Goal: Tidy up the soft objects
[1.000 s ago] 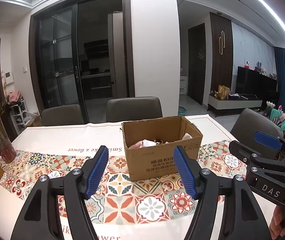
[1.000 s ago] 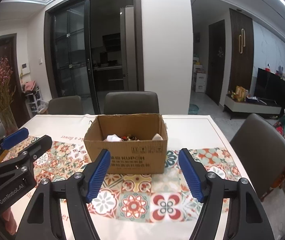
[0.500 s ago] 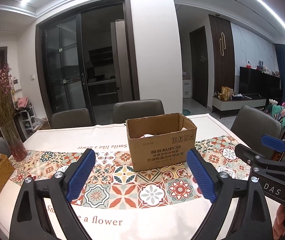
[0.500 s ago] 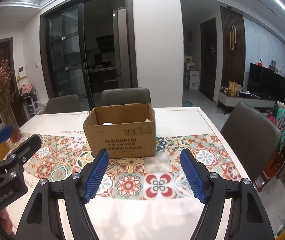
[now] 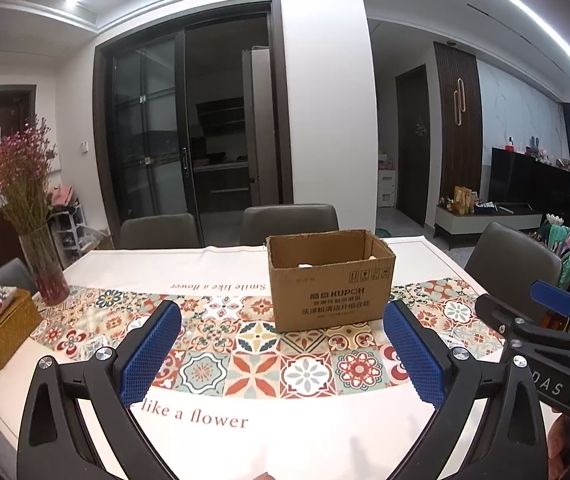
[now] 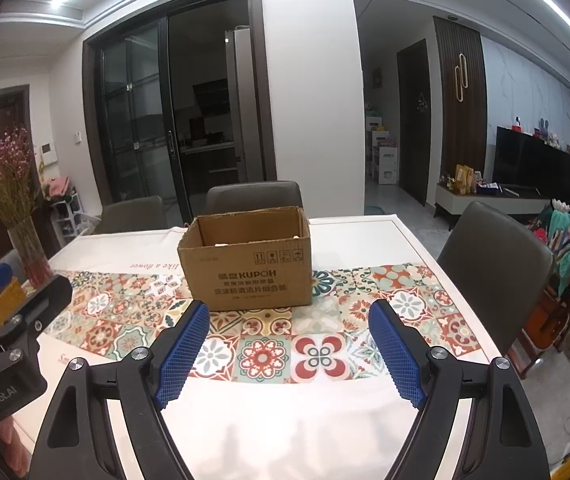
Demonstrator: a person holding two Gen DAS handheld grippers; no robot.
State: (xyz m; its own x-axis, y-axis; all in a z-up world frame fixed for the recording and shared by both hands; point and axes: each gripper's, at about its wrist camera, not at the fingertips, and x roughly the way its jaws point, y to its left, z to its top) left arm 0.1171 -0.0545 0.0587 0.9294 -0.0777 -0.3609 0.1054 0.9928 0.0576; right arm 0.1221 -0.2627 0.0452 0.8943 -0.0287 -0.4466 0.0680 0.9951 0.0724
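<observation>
A brown cardboard box (image 5: 331, 280) (image 6: 247, 258) stands open-topped on the patterned tablecloth, with bits of pale soft things just showing over its rim. My left gripper (image 5: 283, 350) hovers over the near part of the table, well short of the box; its jaws are opening and nothing is between them. My right gripper (image 6: 289, 348) is likewise back from the box, its jaws opening and empty. Each gripper shows at the edge of the other's view: the right gripper (image 5: 553, 312) at the right, the left gripper (image 6: 9, 304) at the left.
A glass vase of pink dried flowers (image 5: 43, 268) and a woven tissue box (image 5: 3, 330) stand at the table's left end. Grey chairs (image 5: 291, 224) line the far side and another chair (image 6: 493, 256) stands at the right. The tablecloth (image 5: 245, 432) reaches the near edge.
Both grippers have drawn back from the box toward the near table edge, so the box looks smaller and farther. Both pairs of jaws have spread wider, the left more.
</observation>
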